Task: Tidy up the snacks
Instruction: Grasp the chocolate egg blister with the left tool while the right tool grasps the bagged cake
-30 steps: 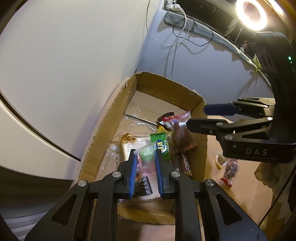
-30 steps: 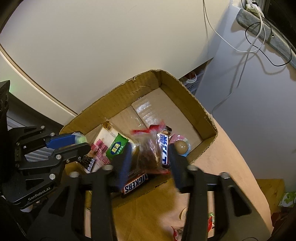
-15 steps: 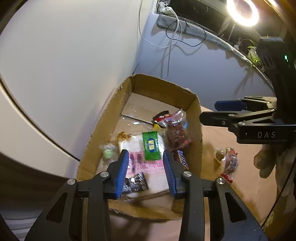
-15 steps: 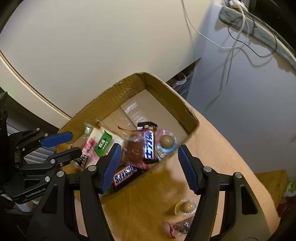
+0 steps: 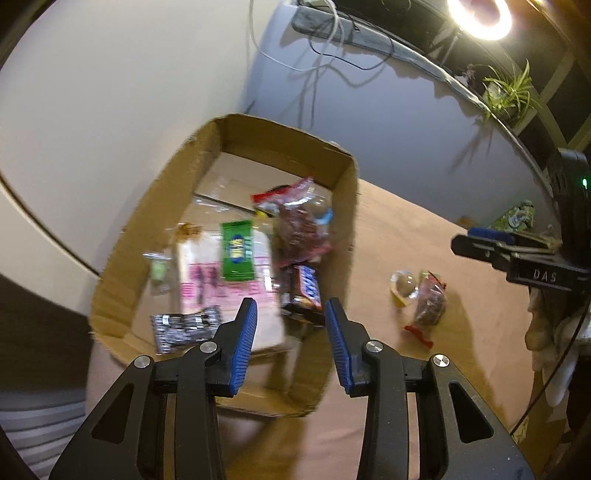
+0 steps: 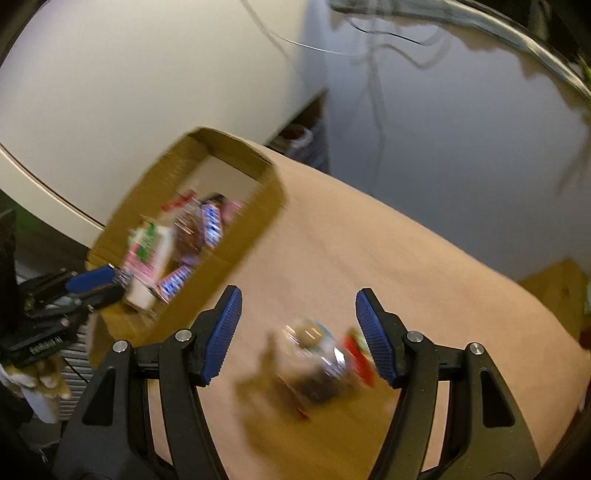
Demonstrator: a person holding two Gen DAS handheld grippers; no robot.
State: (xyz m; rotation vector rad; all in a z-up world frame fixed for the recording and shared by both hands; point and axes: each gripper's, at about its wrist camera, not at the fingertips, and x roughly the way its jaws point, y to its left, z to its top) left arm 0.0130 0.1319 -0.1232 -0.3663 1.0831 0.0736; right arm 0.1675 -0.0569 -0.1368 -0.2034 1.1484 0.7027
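Left gripper (image 5: 289, 332): jaws spread with nothing between the blue pads; it hangs over the near right corner of the cardboard box (image 5: 162, 206).
Right gripper (image 6: 298, 334): jaws spread wide and empty, poised above the two loose snacks on the tabletop (image 6: 388, 258); in the left wrist view it shows side-on at the far right (image 5: 517, 254).
Cardboard box: open-topped, standing on the left part of the brown tabletop, close to a pale curved wall (image 5: 110, 92).
Green packet (image 5: 236, 251): inside the box, lying on top of a white and pink packet (image 5: 207, 284).
Bag with red trim (image 5: 299, 221): clear, with dark brown contents, inside the box against its right wall.
Chocolate bar (image 5: 304, 291): dark wrapper with blue lettering, in the box's near right corner, just past the left jaws.
Black patterned packet (image 5: 184, 326): at the near wall of the box, left of the left jaws.
Small pale green sweet (image 5: 159, 271): near the box's left wall.
Round wrapped snack (image 5: 404, 286): on the tabletop right of the box, touching or just beside a small bag of dark pieces (image 5: 428, 306); both are blurred in the right wrist view.
Ring light (image 5: 480, 18): glowing at the far upper right.
Potted plant (image 5: 509, 92): on a far ledge, below the light.
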